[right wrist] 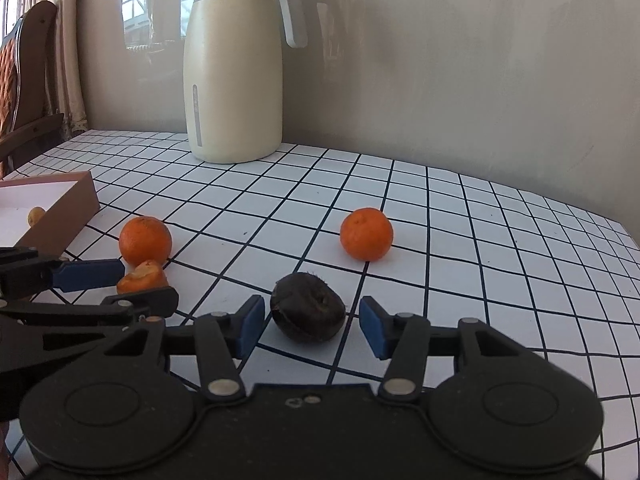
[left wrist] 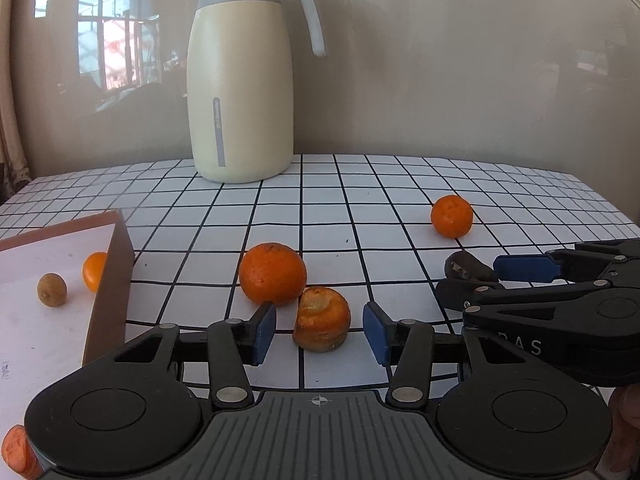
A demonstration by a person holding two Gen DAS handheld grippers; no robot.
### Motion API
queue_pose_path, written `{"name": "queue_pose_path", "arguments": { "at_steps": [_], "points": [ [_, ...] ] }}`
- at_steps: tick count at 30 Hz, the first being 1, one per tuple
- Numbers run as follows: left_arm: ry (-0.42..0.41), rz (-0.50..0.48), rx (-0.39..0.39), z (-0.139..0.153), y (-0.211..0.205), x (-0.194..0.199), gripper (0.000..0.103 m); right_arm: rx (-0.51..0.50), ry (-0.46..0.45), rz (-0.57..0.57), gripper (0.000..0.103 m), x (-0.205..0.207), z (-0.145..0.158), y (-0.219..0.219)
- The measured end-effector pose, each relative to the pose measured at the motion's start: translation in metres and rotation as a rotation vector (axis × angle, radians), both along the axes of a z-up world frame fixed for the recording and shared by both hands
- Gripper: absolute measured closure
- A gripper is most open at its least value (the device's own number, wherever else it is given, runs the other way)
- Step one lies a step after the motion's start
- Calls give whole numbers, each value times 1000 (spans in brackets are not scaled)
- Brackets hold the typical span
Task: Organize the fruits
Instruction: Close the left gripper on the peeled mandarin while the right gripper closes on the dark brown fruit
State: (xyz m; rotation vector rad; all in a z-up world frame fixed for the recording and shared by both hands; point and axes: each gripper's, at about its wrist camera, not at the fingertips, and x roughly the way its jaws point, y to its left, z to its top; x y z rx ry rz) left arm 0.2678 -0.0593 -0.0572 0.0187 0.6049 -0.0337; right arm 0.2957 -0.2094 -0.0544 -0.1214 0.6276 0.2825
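Though ungripped, carrot stub (left wrist: 321, 319) between claw (left wrist: 320, 330) pads.

- My left gripper (left wrist: 320, 330): black plastic linkage arms, blue pads (left wrist: 265, 332), silver pivot rivets, two round discs, ribbed grey centre plate with a crosshair mark.
- My right gripper (right wrist: 310, 326): same black build, blue pads (right wrist: 251, 328); white letters on its side, partly readable.
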Motion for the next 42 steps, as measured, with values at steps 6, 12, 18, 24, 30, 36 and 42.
{"name": "queue_pose_path", "arguments": {
  "at_steps": [6, 12, 18, 24, 30, 36, 42],
  "points": [
    [11, 6, 15, -2, -3, 5, 54, 23, 23, -7, 61, 9, -5, -2],
    [19, 5, 12, -2, -3, 7, 72, 26, 26, 3, 70, 9, -5, -1],
    [7, -28, 24, -1, -7, 4, 72, 25, 27, 0, 71, 8, -4, -1],
    [0, -39, 15, 1, -8, -1, 72, 23, 29, -8, 71, 5, -3, -1],
    [-7, -67, 19, 4, -11, -13, 72, 24, 22, -22, 71, -6, 2, -4],
    [-45, -81, 19, 18, -8, -37, 72, 14, -3, -31, 71, -26, 13, -7],
    [-88, -95, 25, 31, -1, -65, 72, 14, -21, -39, 71, -52, 22, -11]
  ]
}}
